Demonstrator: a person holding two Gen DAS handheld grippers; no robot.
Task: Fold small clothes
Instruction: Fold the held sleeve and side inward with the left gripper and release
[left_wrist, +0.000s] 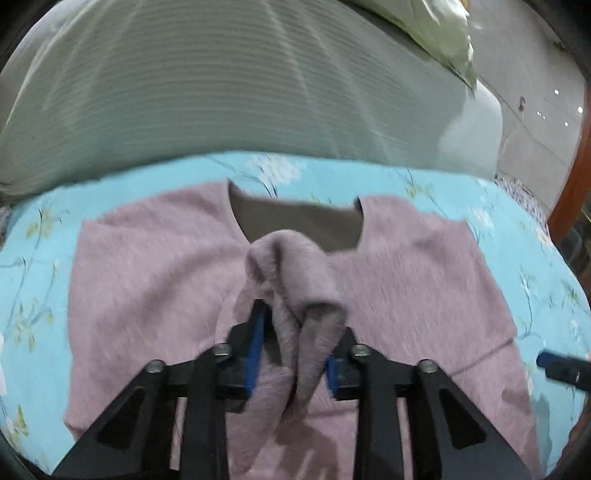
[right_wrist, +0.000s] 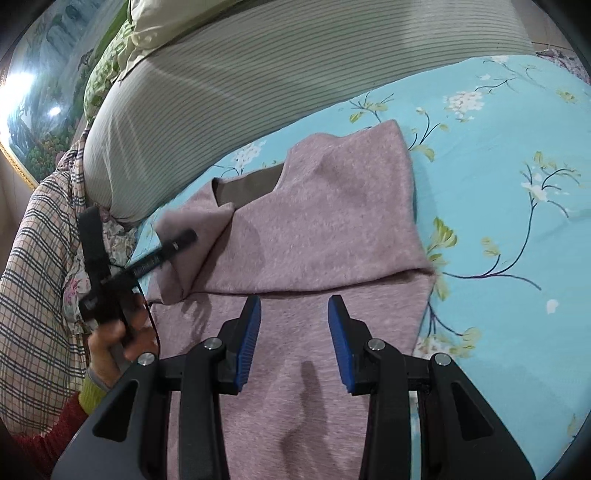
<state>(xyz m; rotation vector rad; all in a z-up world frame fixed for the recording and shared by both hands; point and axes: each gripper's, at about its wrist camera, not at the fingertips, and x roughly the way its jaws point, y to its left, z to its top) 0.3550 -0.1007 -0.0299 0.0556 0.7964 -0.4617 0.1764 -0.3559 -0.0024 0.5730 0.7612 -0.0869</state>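
A pink knit sweater (left_wrist: 147, 280) lies flat on the blue floral bedsheet (left_wrist: 37, 258), its grey-lined neck opening (left_wrist: 295, 221) at the far side. A bunched sleeve of it (left_wrist: 291, 266) hangs between the fingers of my left gripper (left_wrist: 295, 332). The jaws stand apart, with a gap beside the left pad (left_wrist: 256, 347). In the right wrist view the sweater (right_wrist: 332, 221) has one side folded over its body. My right gripper (right_wrist: 294, 306) hovers open over it with nothing between its fingers. A hand (right_wrist: 118, 332) holds the left gripper (right_wrist: 184, 236) at the left.
A striped grey-green bolster (left_wrist: 221, 81) (right_wrist: 258, 74) lies along the far side of the bed. A checked cloth (right_wrist: 37, 277) hangs at the left, and a wooden post (left_wrist: 576, 184) stands at the right. The right gripper's tip (left_wrist: 561, 365) shows at the right edge.
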